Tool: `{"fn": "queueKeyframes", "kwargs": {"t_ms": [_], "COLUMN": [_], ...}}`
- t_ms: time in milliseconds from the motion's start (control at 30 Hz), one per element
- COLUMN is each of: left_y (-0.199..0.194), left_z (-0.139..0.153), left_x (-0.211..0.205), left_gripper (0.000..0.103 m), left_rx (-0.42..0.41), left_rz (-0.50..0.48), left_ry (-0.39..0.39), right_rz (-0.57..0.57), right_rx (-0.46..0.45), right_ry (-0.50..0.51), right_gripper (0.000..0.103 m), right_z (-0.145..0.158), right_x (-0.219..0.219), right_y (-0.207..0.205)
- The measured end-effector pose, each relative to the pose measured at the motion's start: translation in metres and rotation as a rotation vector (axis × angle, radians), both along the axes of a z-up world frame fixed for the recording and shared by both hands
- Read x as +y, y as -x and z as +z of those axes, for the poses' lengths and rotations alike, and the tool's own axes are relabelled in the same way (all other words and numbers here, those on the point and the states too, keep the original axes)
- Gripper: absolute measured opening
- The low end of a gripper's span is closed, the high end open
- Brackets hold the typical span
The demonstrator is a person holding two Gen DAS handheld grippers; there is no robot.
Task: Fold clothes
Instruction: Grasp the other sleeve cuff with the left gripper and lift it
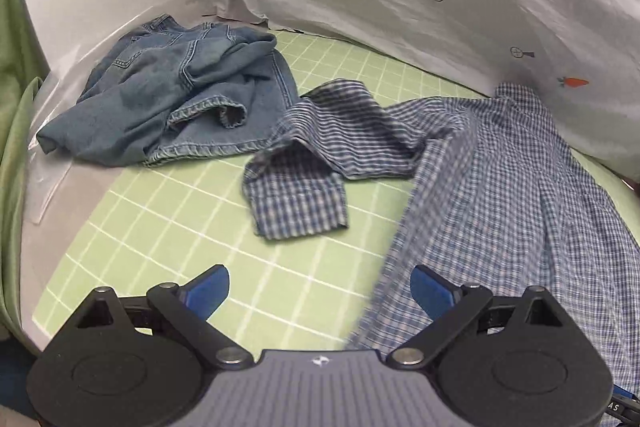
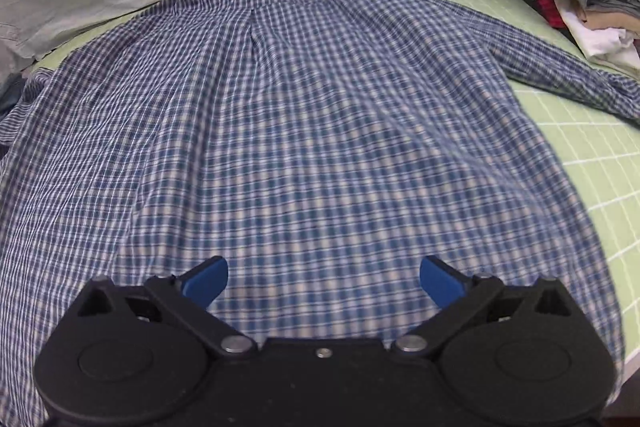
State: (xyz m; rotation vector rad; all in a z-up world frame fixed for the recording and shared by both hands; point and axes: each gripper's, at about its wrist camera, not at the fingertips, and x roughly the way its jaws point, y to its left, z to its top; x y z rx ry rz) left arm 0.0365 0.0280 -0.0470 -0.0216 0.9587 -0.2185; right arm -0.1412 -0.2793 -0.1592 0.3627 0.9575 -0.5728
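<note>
Right wrist: shirt [image 2: 304, 115] spread flat on mat [image 2: 600, 163], soft, light, likely best pinched at hem or sleeve; both grippers [image 2: 323, 277] [image 1: 320, 287] wide, empty.

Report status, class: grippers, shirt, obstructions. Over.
Left gripper open, right gripper open, both empty. Checked shirt spread flat, unfolded. Jeans heaped beside left sleeve.

Blue checked shirt [image 2: 304, 115] lies spread back-up, sleeves out; crumpled jeans [image 1: 180, 95] beside it.

shirt [image 2: 304, 115] lies on mat [image 2: 600, 155] (jeans [image 1: 180, 95] to its left).
</note>
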Motion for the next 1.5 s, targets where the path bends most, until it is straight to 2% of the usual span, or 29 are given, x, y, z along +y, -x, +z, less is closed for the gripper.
{"fn": "queueKeyframes", "kwargs": {"t_ms": [133, 267, 400, 500, 700, 733, 767, 800, 833, 933, 1000, 1167, 1267, 1333, 1400, 1500], "left_y": [-0.033, -0.064, -0.093, -0.116, -0.156, -0.162, -0.167, -0.172, -0.176, -0.187, -0.188, -0.175, -0.159, -0.145, -0.13, -0.116], "left_z": [-0.018, -0.035, -0.046, -0.055, -0.07, -0.072, -0.073, -0.074, -0.074, -0.071, -0.06, -0.01, 0.015, 0.022, 0.017, -0.009], "left_x": [0.015, 0.027, 0.027, 0.023, 0.019, 0.019, 0.019, 0.019, 0.019, 0.024, 0.028, 0.042, 0.043, 0.037, 0.026, 0.005], "left_gripper": [0.097, 0.097, 0.095, 0.088, 0.063, 0.056, 0.043, 0.034, 0.016, 0.007, 0.005, 0.005, 0.005, 0.005, 0.006, 0.01], "left_rx": [0.027, 0.075, 0.09, 0.091, 0.102, 0.107, 0.109, 0.112, 0.115, 0.108, 0.063, -0.133, -0.215, -0.237, -0.224, -0.109], "left_rz": [-0.043, -0.032, -0.053, -0.08, -0.091, -0.09, -0.092, -0.09, -0.085, -0.055, -0.037, -0.001, -0.043, -0.108, -0.167, -0.247], "left_ry": [-0.03, -0.01, -0.043, -0.081, -0.107, -0.104, -0.097, -0.094, -0.092, -0.07, -0.059, -0.116, -0.167, -0.187, -0.206, -0.178], "right_rz": [-0.095, -0.171, -0.214, -0.233, -0.258, -0.265, -0.273, -0.277, -0.281, -0.283, -0.283, -0.283, -0.279, -0.276, -0.275, -0.272], "right_rx": [0.003, 0.005, 0.024, 0.037, 0.039, 0.04, 0.041, 0.042, 0.042, 0.041, 0.04, 0.037, 0.029, 0.021, 0.014, 0.009], "right_ry": [0.02, 0.041, 0.029, 0.02, 0.02, 0.019, 0.017, 0.017, 0.018, 0.018, 0.018, 0.022, 0.029, 0.037, 0.044, 0.049], "right_gripper": [0.103, 0.103, 0.103, 0.103, 0.103, 0.103, 0.103, 0.103, 0.103, 0.103, 0.103, 0.103, 0.103, 0.103, 0.103, 0.103], "right_z": [-0.009, -0.011, -0.01, -0.01, -0.011, -0.01, -0.01, -0.01, -0.01, -0.01, -0.01, -0.008, -0.009, -0.009, -0.009, -0.009], "right_x": [0.007, 0.009, 0.006, 0.004, 0.006, 0.007, 0.007, 0.008, 0.008, 0.008, 0.007, 0.008, 0.009, 0.01, 0.011, 0.011], "right_y": [-0.009, -0.013, -0.021, -0.027, -0.035, -0.036, -0.037, -0.038, -0.039, -0.039, -0.039, -0.039, -0.037, -0.036, -0.035, -0.035]}}
